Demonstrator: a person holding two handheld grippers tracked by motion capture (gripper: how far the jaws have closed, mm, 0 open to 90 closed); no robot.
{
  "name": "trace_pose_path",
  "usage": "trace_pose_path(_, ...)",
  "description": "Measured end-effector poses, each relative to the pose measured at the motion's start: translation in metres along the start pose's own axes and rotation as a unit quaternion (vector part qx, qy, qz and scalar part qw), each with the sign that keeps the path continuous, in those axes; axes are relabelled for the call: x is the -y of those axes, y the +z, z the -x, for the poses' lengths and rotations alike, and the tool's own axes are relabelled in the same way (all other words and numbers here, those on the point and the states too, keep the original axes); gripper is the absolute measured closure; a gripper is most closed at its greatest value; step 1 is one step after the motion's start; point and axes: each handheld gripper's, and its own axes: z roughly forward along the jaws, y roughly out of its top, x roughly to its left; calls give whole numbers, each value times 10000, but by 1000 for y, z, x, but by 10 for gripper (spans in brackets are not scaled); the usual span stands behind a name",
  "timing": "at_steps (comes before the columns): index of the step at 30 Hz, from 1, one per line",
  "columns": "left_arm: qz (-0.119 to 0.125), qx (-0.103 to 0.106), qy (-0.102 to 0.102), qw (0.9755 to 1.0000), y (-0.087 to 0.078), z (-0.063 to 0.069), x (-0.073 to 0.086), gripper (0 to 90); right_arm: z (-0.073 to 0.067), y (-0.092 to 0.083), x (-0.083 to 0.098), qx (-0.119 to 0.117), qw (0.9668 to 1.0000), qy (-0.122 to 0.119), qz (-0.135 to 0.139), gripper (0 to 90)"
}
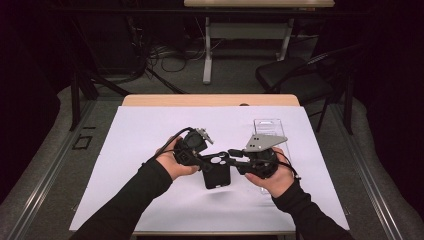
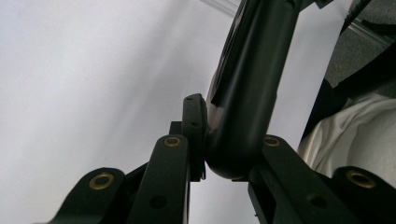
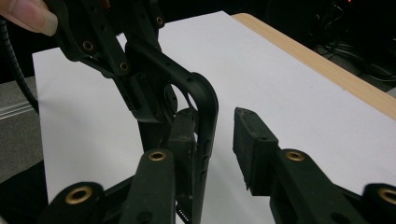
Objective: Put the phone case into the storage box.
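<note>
Two grippers engaged on one black phone case [image 1: 216,172], held above white sheet [image 1: 150,150] at table middle. Left gripper [image 2: 205,154] clamped on case corner. Right gripper [image 3: 217,140] jaws apart around opposite edge, one pad apparently touching; pads to be squared before squeeze. Clear tray [image 1: 267,127] near right hand; open room leftward.

A wooden table [image 1: 210,100] is covered by a big white sheet [image 1: 150,150]. A clear plastic tray [image 1: 267,127] is laid on the sheet, just behind the right gripper's jaws, at the far right
</note>
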Motion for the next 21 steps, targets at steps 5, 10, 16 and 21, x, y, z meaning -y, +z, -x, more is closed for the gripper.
trace_pose_path(5, 17, -1, 26, 10000, 1, 1, -1, 814, 1, 1, 2, -109, 9999, 71, -39, 721)
trace_pose_path(10, -14, 20, 63, 10000, 1, 2, -1, 815, 2, 2, 3, -196, 9997, 83, -69, 752)
trace_pose_path(16, -15, 30, 83, 10000, 1, 3, -1, 814, 2, 2, 3, -240, 9996, 93, -80, 778)
trace_pose_path(21, -4, 25, 85, 10000, 1, 2, -1, 814, 2, 2, 3, -271, 9996, 86, -86, 800)
